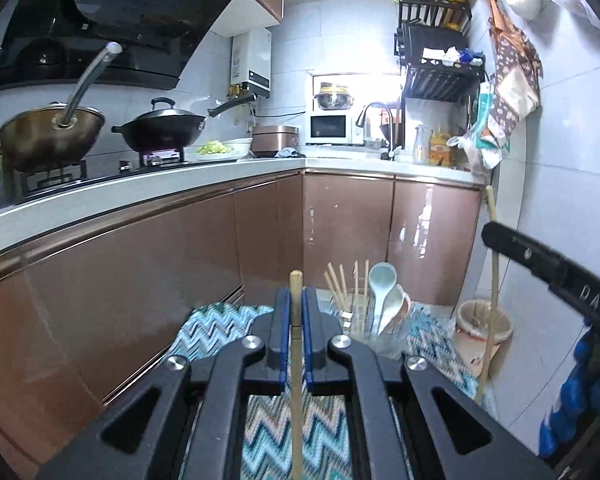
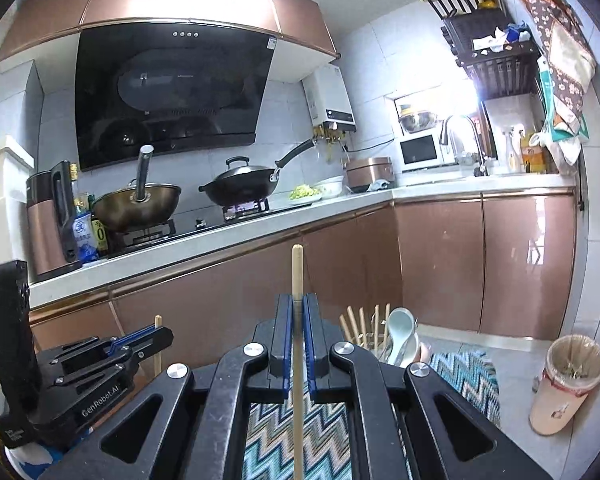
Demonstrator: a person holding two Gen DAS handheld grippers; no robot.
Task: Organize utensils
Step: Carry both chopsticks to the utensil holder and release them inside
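My left gripper is shut on a wooden chopstick that stands upright between its blue pads. My right gripper is shut on another wooden chopstick, also upright. Ahead and below stands a clear holder with several chopsticks and pale spoons in it; it also shows in the right wrist view. The left gripper shows at the left of the right wrist view. The right gripper's body and its chopstick show at the right of the left wrist view.
A zigzag-patterned cloth lies under the holder. Brown cabinets and a white counter with two woks on a stove run behind. A lined bin stands on the floor at right. A sink and microwave are at the far corner.
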